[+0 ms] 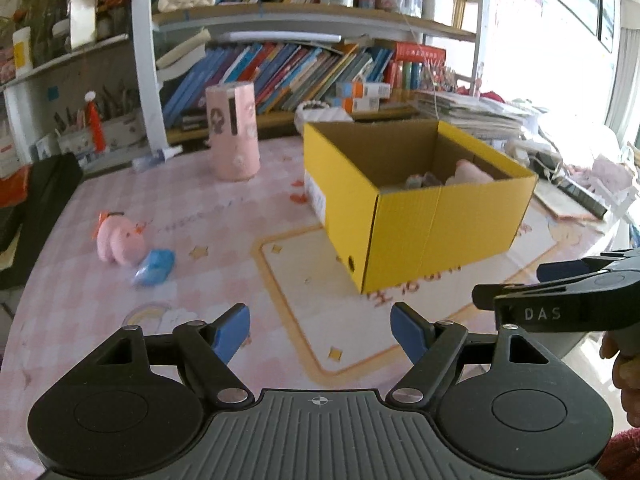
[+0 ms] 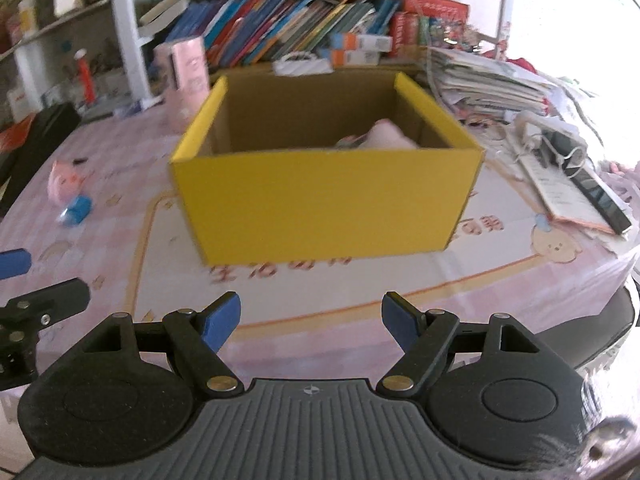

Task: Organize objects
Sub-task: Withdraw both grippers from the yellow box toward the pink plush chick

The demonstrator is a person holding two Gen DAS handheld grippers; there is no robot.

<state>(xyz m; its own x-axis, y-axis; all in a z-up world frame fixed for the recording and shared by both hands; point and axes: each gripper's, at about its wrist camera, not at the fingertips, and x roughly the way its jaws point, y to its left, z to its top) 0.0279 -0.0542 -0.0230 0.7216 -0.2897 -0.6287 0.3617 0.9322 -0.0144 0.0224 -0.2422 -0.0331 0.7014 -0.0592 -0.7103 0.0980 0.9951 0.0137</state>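
Nearest the lens in the left wrist view, the left gripper [image 1: 320, 334] fills the bottom of the frame with its blue pads spread wide and nothing between them; the right gripper [image 2: 311, 326] sits likewise at the bottom of its own view, jaws wide and empty. The loose things left to tidy lie at the left of the left view: a pink plush toy [image 1: 120, 238] on the tablecloth, with a small blue packet [image 1: 155, 267] touching its lower right side. The plush looks soft and light, so it should squash under the pads; a pinch across its round body seems safer than at the thin orange bow. The packet appears glossy and crinkly, perhaps slippery, and is best taken across its narrow width. Right of centre stands the open yellow box [image 1: 404, 236], already holding a pink soft item, well apart from the toy. Behind, a pink cylinder [image 1: 234, 132] stands upright before the bookshelf [image 1: 304, 76].
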